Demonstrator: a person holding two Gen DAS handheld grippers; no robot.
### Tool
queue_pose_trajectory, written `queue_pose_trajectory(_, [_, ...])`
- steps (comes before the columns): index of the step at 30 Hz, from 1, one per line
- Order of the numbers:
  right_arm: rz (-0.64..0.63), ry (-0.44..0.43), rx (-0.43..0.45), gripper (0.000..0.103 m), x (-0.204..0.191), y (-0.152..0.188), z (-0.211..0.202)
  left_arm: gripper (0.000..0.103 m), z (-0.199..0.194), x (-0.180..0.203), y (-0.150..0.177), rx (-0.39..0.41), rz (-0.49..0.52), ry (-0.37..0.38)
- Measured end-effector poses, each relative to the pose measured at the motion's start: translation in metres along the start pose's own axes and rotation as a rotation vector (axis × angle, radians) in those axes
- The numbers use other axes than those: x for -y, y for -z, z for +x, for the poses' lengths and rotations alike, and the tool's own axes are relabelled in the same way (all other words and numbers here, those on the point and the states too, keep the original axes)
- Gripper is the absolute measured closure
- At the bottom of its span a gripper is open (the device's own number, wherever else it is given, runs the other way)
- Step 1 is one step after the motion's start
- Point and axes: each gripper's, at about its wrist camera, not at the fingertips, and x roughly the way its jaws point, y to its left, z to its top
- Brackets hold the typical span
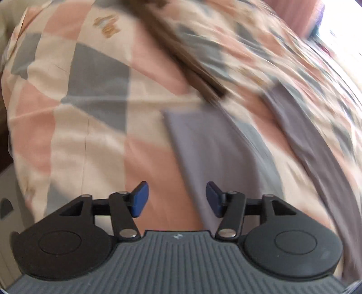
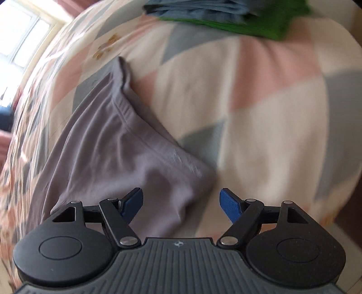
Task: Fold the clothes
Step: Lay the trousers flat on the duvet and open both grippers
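Note:
A lilac-grey garment (image 2: 117,149) lies spread on a bed covered by a pink, cream and grey checked sheet (image 2: 260,95). In the right wrist view its waistband runs from the upper left toward the middle, and one corner bunches just ahead of my right gripper (image 2: 181,202), which stands open above that corner with nothing between its fingers. In the left wrist view the same garment (image 1: 203,144) stretches away to the right; my left gripper (image 1: 177,199) is open over the sheet at the garment's left edge. Both views are blurred by motion.
A stack of folded clothes, blue (image 2: 203,9) on green (image 2: 260,24), sits at the far side of the bed. A brown garment (image 1: 181,52) lies across the sheet (image 1: 79,113) beyond the left gripper. A bright window (image 2: 20,38) is at the left.

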Motion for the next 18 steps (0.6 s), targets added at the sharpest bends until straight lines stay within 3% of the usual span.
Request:
queue_pose_trajectory(3, [0.068, -0.020, 0.068, 0.025, 0.005, 0.033, -0.001, 0.047, 0.039, -0.011, -0.034, -0.026, -0.043, 0.061])
queue_pose_trajectory(6, [0.118, -0.046, 0.133, 0.025, 0.007, 0.049, -0.003, 0.050, 0.063, -0.016, -0.049, -0.045, -0.063, 0.103])
queue_pose_trajectory(7, [0.134, -0.054, 0.146, 0.025, 0.008, 0.050, -0.004, 0.070, 0.067, -0.016, -0.051, -0.051, -0.068, 0.103])
queue_pose_trajectory(8, [0.150, -0.061, 0.160, 0.025, 0.009, 0.051, -0.005, 0.103, 0.068, -0.018, -0.054, -0.054, -0.073, 0.118])
queue_pose_trajectory(10, [0.176, -0.078, 0.183, 0.025, 0.011, 0.051, -0.007, 0.103, 0.049, -0.019, -0.058, -0.020, -0.040, 0.147])
queue_pose_trajectory(13, [0.159, -0.099, 0.209, 0.026, 0.011, 0.046, -0.016, 0.103, -0.006, -0.028, -0.061, 0.120, 0.099, 0.168])
queue_pose_trajectory(15, [0.143, -0.115, 0.220, 0.026, 0.011, 0.043, -0.019, 0.101, -0.026, -0.041, -0.057, 0.164, 0.179, 0.129])
queue_pose_trajectory(18, [0.167, -0.115, 0.202, 0.026, 0.015, 0.037, -0.010, 0.101, -0.008, -0.056, -0.038, 0.130, 0.265, -0.006])
